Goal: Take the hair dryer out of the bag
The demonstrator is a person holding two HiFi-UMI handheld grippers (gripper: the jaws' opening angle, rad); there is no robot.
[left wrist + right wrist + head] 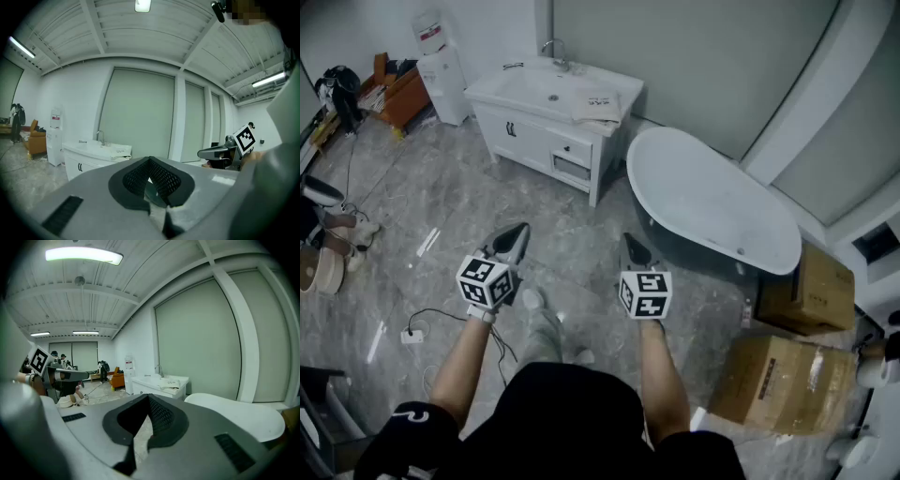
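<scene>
A white folded cloth bag [598, 105] lies on the right end of the white vanity top [546, 87], far ahead of me. It also shows as a pale bundle [117, 151] in the left gripper view and as the same bundle [171, 382] in the right gripper view. No hair dryer is visible. My left gripper [516, 232] and right gripper [630, 244] are held side by side at waist height over the floor, well short of the vanity. Both are shut with nothing between the jaws. Each gripper view shows its own closed gripper, left [150, 165] and right [147, 403].
A white bathtub [712, 202] stands right of the vanity. Two cardboard boxes [806, 291] [783, 384] sit at the right. A water dispenser [441, 75] and an orange chair [398, 94] are at the far left. A power strip with its cable [412, 335] lies on the marble floor at my left.
</scene>
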